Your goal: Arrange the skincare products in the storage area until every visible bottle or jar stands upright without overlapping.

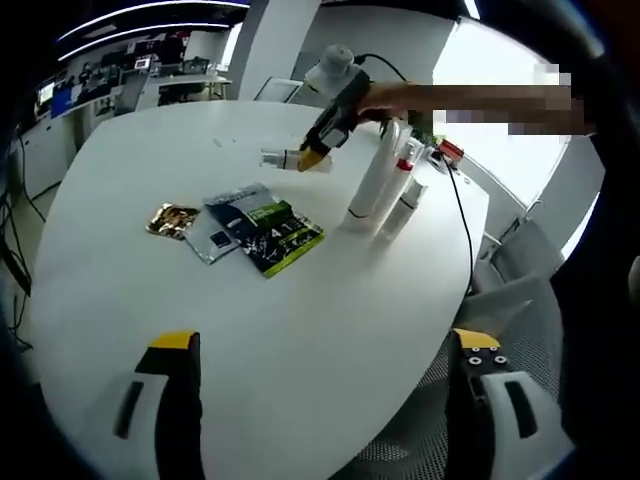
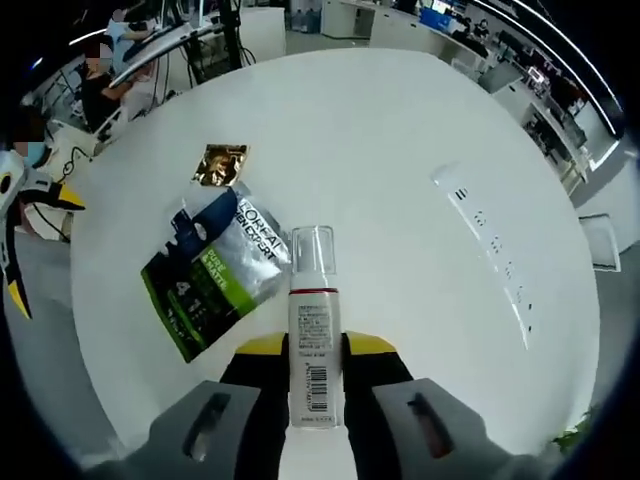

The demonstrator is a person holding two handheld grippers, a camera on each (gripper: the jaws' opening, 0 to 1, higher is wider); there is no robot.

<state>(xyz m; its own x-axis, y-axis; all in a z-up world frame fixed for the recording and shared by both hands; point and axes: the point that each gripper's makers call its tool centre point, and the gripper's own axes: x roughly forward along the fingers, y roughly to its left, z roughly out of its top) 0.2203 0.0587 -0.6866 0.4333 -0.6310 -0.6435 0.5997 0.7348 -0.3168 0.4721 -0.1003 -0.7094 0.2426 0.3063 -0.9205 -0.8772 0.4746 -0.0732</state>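
So my right gripper (image 2: 312, 372) is clamped on a white pump bottle (image 2: 311, 340), yellow jaw tips pressed against both sides of its body. It has a clear cap, a red band under it and a barcode on the label facing my camera. From the left gripper view I see the same bottle (image 1: 290, 158) lying sideways in that gripper (image 1: 312, 157), just above the white tabletop (image 1: 150, 300), a bit in from the far edge.

My left gripper (image 1: 320, 350) is released, jaws spread wide apart with nothing between them, hovering over the near edge of the tabletop.

Other skincare stuff: a little cluster of white tubes (image 1: 372, 185) stands upright near the right edge of the tabletop in the left gripper view, a couple of them with red bands (labels too small for me to read). They're touching or almost touching each other, can't tell which.

Flat things around the middle of the tabletop: a green and black sachet (image 2: 205, 285) overlapping a silver and blue sachet (image 2: 225, 235), and a small gold packet (image 2: 221, 165) just beside them, toward the edge away from the tubes.

In the right gripper view, a white power strip (image 2: 490, 245) lies well apart from the sachets on the opposite side of the tabletop.
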